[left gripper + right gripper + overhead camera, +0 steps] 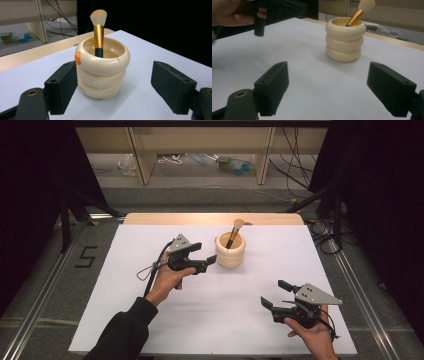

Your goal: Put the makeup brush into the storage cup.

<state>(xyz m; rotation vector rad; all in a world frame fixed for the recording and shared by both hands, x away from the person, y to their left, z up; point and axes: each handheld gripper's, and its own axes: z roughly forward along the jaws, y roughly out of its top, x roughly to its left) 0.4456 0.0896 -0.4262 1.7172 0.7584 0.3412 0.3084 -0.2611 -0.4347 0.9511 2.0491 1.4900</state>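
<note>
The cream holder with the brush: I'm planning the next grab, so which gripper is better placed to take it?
Probably the left gripper: its open jaws sit right beside the cream holder and frame it. The right gripper, also open, is well back near the table's front edge.

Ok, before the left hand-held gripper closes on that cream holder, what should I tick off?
1. Left hand-held gripper open: ok, jaws spread wide.
2. Holder between its jaws: not ok, it stands just ahead of them.
3. Holder upright on the table: ok.
4. Brush seated in the holder, bristles up: ok, leaning on the rim.
5. Right hand-held gripper out of the way: ok, open and well back.
6. Jaw spread wide enough for the holder: cannot tell.
</note>
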